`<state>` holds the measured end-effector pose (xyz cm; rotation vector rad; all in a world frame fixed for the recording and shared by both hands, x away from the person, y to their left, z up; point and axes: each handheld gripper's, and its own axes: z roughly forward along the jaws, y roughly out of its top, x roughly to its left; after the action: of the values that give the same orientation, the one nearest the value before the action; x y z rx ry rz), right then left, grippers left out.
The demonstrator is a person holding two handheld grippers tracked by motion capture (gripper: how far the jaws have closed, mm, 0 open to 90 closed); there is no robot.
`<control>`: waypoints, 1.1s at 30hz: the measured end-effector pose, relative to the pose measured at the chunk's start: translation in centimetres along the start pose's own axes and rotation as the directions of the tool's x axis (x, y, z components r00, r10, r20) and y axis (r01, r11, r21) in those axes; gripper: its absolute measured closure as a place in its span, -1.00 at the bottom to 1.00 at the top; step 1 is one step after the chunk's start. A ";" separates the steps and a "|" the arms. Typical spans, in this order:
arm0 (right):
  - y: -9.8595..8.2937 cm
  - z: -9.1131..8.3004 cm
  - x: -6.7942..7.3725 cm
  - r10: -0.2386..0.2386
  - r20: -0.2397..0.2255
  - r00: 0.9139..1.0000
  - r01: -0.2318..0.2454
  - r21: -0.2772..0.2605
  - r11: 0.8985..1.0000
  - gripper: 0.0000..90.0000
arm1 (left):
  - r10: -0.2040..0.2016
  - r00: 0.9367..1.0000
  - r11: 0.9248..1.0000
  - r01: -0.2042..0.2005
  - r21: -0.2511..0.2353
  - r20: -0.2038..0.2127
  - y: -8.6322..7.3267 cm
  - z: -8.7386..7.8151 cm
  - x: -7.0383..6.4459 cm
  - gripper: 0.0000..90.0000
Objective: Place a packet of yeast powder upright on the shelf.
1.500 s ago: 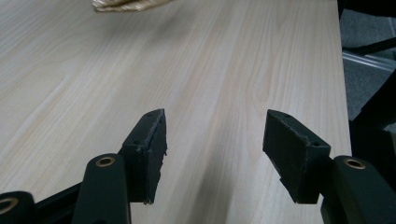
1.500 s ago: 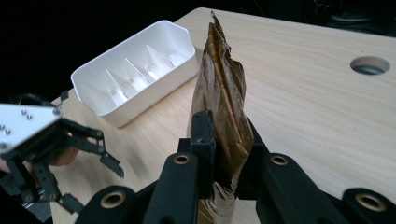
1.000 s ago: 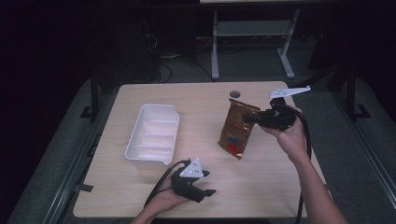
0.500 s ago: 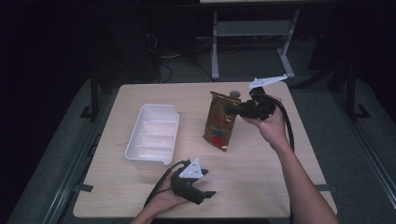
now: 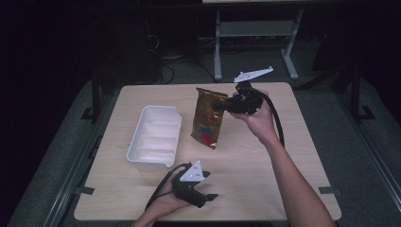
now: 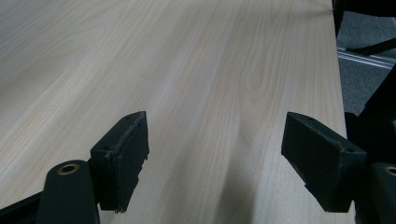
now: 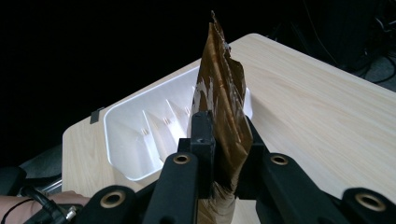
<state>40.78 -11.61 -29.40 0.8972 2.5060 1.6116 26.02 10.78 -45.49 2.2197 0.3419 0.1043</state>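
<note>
A gold and red snack bag (image 5: 208,118) hangs above the middle of the table, and my right gripper (image 5: 224,105) is shut on its upper right edge. In the right gripper view the crinkled bag (image 7: 224,93) stands pinched between the two black jaws of my right gripper (image 7: 223,135). A white plastic tray (image 5: 155,135) with inner ridges lies left of the bag; the same tray (image 7: 149,135) sits beyond the bag in that gripper view. My left gripper (image 5: 209,189) rests at the table's front edge, and this left gripper (image 6: 215,149) is open over bare wood.
The light wooden table (image 5: 283,156) has free surface on its right half and along the front. A metal frame (image 5: 255,33) stands on the dark floor behind the table. A cable trails from each gripper.
My right gripper has carried the bag leftward, from the table's right side toward the middle, closer to the tray. The left gripper has stayed put.
</note>
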 end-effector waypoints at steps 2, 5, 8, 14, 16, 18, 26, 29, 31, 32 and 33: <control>0.3 0.4 0.2 -0.007 -0.009 1.000 0.007 0.000 1.000 0.81 | -0.001 1.000 1.000 0.001 0.002 0.004 0.0 0.0 0.1 -0.49; 0.7 1.0 0.4 -0.013 -0.028 1.000 0.012 -0.007 1.000 0.81 | -0.005 1.000 1.000 0.005 0.001 0.004 -0.1 0.0 0.1 -0.50; 1.1 1.7 0.9 -0.023 -0.046 0.999 0.023 -0.006 1.000 0.81 | -0.001 1.000 1.000 0.001 0.001 0.004 -0.1 0.0 0.0 -0.50; 1.9 3.2 1.8 -0.048 -0.081 0.996 0.048 -0.003 0.999 0.81 | 0.002 1.000 1.000 -0.002 -0.001 0.001 -0.1 -0.2 0.2 -0.50; 2.1 3.6 2.0 -0.051 -0.093 0.994 0.051 -0.006 0.999 0.81 | 0.001 1.000 1.000 -0.001 -0.003 0.001 -0.1 -0.2 0.1 -0.50; 2.2 4.0 2.3 -0.052 -0.101 0.994 0.052 -0.004 0.999 0.81 | 0.001 1.000 1.000 -0.001 -0.004 0.002 -0.1 -0.2 0.1 -0.50; 2.7 5.4 2.8 -0.052 -0.131 0.990 0.051 -0.011 0.999 0.81 | -0.007 1.000 1.000 0.007 -0.013 0.010 -0.1 -0.2 0.1 -0.50; 3.0 5.9 3.2 -0.061 -0.141 0.988 0.060 -0.009 0.998 0.81 | -0.003 1.000 1.000 0.003 -0.009 0.007 -0.1 -0.3 0.1 -0.50; 3.2 6.2 3.4 -0.064 -0.147 0.987 0.064 -0.004 0.998 0.81 | -0.002 1.000 1.000 0.002 -0.010 0.006 -0.1 -0.3 0.1 -0.50; 3.3 6.4 3.5 -0.069 -0.150 0.986 0.068 -0.006 0.998 0.81 | -0.001 1.000 1.000 0.001 -0.010 0.006 -0.1 -0.3 0.1 -0.50; 3.4 6.6 3.6 -0.068 -0.152 0.986 0.068 -0.004 0.998 0.81 | 0.000 1.000 1.000 0.000 -0.010 0.006 -0.1 -0.3 0.1 -0.50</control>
<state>41.42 -3.40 -28.61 0.7054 2.6051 1.7189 26.02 11.06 -45.39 2.2100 0.3372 0.0992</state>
